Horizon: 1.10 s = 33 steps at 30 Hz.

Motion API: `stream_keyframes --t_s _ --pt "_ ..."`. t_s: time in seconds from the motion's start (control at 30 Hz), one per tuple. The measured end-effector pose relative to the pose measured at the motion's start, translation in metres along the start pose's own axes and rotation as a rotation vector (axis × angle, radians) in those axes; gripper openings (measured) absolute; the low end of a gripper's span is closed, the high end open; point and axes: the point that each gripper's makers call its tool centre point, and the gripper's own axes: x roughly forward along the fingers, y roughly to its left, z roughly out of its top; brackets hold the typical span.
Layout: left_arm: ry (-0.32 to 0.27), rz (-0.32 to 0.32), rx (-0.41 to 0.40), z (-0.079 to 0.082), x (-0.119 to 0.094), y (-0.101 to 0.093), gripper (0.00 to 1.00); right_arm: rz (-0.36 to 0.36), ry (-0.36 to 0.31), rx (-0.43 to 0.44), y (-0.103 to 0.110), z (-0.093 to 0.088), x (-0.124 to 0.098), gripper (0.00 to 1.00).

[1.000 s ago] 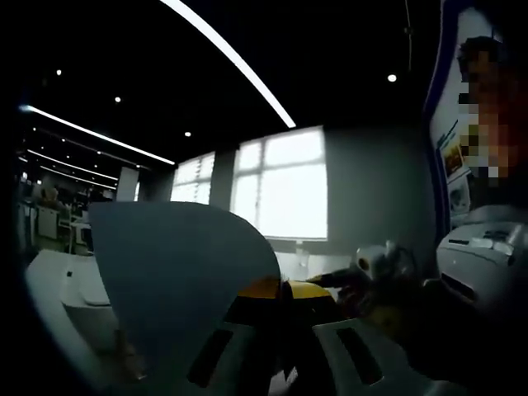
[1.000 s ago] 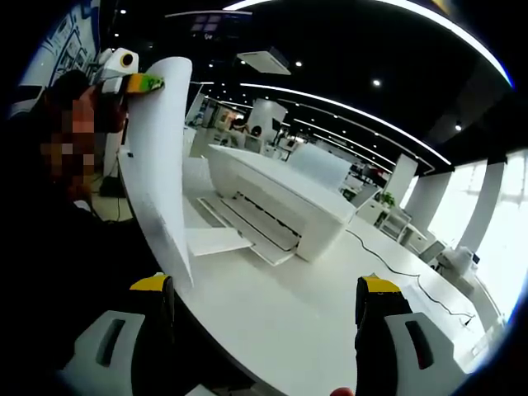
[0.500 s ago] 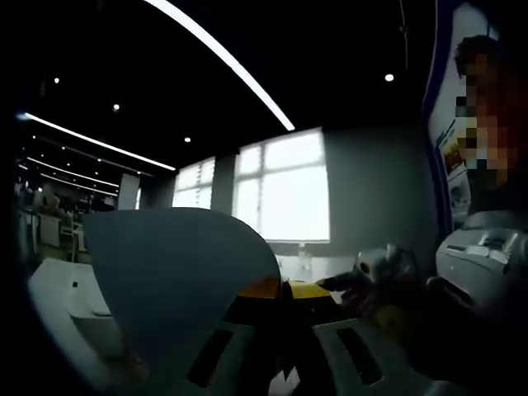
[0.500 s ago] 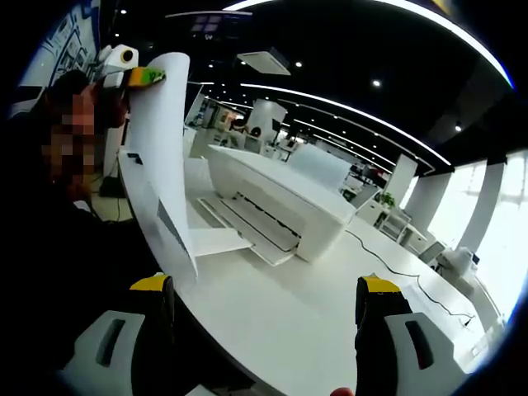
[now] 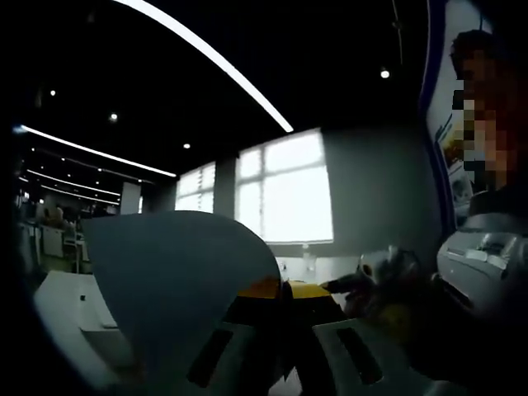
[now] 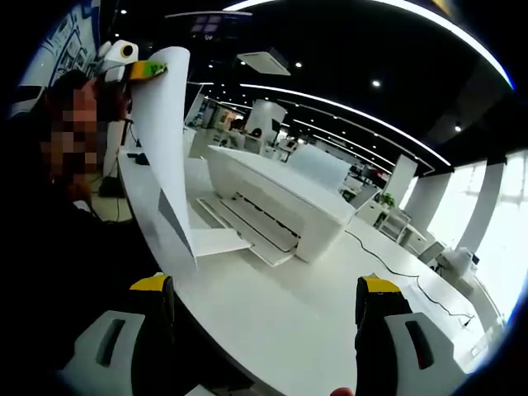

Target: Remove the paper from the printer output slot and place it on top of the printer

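A bright window point(image 5: 285, 186) fills the far wall, and a cable point(image 6: 404, 266) crosses the white table point(image 6: 289, 305).

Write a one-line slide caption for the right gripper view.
Left gripper holds the paper sheet aloft beside the white printer; right gripper waits open.
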Motion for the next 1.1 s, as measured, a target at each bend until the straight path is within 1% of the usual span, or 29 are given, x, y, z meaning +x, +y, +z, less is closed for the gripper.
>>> stream_keyframes --t_s 0.2,0.6,0.77,0.9,1.1 --pt "-0.008 0.003 0.022 0.009 -0.001 0.001 0.06 -0.003 -0.002 0.0 -0.001 0.001 0.0 0.86" --pt "-0.014 0.01 0.053 0.017 0.001 0.001 0.06 -0.005 -0.004 -0.001 -0.001 0.002 -0.001 0.86" --pt "-0.018 0.005 0.075 0.025 0.002 0.0 0.06 -0.006 -0.004 -0.003 -0.002 0.003 -0.001 0.86" --pt "-0.026 0.005 0.085 0.028 0.003 0.0 0.06 -0.005 -0.006 -0.003 -0.001 0.003 -0.001 0.86" --pt "-0.025 0.009 0.085 0.027 0.002 0.001 0.06 -0.005 -0.005 -0.002 -0.001 0.002 -0.001 0.86"
